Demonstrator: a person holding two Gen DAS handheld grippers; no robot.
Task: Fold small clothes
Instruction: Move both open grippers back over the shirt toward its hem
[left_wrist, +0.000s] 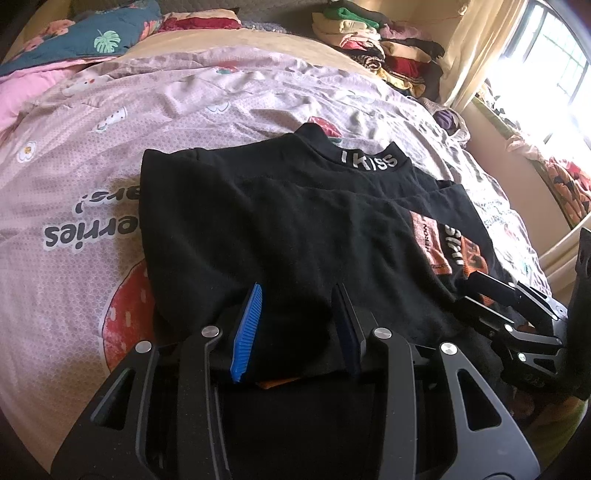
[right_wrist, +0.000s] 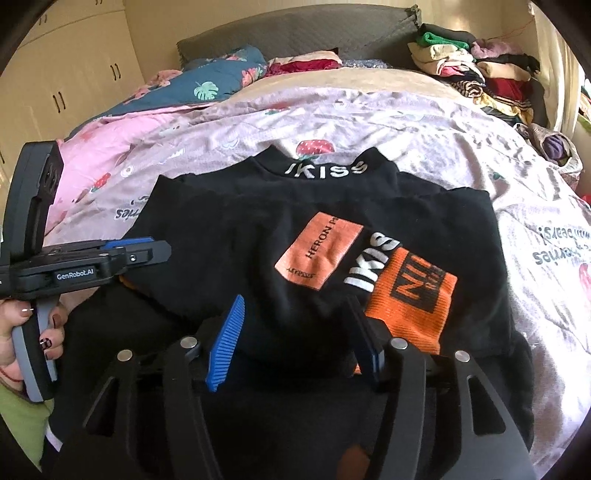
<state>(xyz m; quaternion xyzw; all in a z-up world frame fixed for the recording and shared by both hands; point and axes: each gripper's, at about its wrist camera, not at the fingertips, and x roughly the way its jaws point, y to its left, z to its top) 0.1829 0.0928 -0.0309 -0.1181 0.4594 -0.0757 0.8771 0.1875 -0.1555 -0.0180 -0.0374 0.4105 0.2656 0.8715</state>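
A black top (left_wrist: 280, 221) with a white "IKISS" collar and orange patches lies partly folded on the pink bedspread; it also shows in the right wrist view (right_wrist: 258, 236). My left gripper (left_wrist: 299, 291) is open, its blue pads (left_wrist: 247, 332) standing on either side of the top's near hem. My right gripper (right_wrist: 295, 306) is open too, astride the near hem next to the orange cuff (right_wrist: 410, 302). The right gripper shows at the right edge of the left wrist view (left_wrist: 517, 317). The left gripper shows at the left of the right wrist view (right_wrist: 122, 251).
The pink strawberry-print bedspread (left_wrist: 92, 177) covers the bed. A pile of folded clothes (right_wrist: 480, 74) sits at the far right corner. A blue floral quilt (right_wrist: 207, 85) lies by the grey headboard. Wardrobe doors (right_wrist: 74, 74) stand at left, a bright window (left_wrist: 546, 66) at right.
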